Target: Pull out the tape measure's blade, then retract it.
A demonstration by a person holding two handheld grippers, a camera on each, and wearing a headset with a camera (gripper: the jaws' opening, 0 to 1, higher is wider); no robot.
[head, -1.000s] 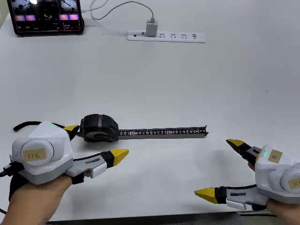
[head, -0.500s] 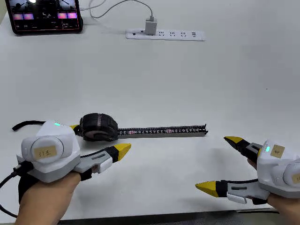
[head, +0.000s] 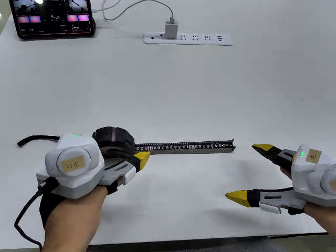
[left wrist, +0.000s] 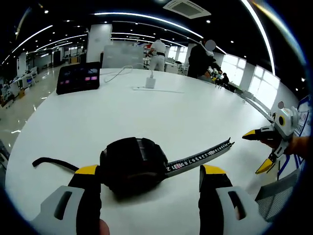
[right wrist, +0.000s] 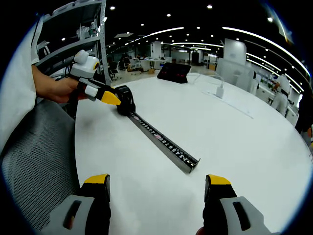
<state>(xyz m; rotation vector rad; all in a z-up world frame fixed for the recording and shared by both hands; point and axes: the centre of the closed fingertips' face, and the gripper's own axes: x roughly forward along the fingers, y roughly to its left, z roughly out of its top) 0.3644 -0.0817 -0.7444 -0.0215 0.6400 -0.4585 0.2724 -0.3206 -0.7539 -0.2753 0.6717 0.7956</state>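
A black tape measure case [head: 112, 139] lies on the white table [head: 173, 94], its blade [head: 184, 146] drawn out to the right and lying flat. My left gripper [head: 117, 149] is open, its jaws on either side of the case without clamping it. In the left gripper view the case [left wrist: 134, 164] sits just ahead of my left gripper [left wrist: 149, 171], and the blade [left wrist: 200, 158] runs off to the right. My right gripper [head: 249, 173] stands open just right of the blade's end. In the right gripper view the blade's end hook [right wrist: 191, 165] lies ahead of my right gripper [right wrist: 156, 179].
A white power strip [head: 187, 38] with a plugged charger [head: 171, 29] and a lit tablet [head: 52, 18] lie at the table's far side. The case's black strap [head: 34, 139] trails left. A grey mesh chair [right wrist: 34, 166] stands by the table's front edge.
My left gripper has moved forward and right, so its jaws now straddle the tape case. The right gripper has barely shifted. The blade lies as before.
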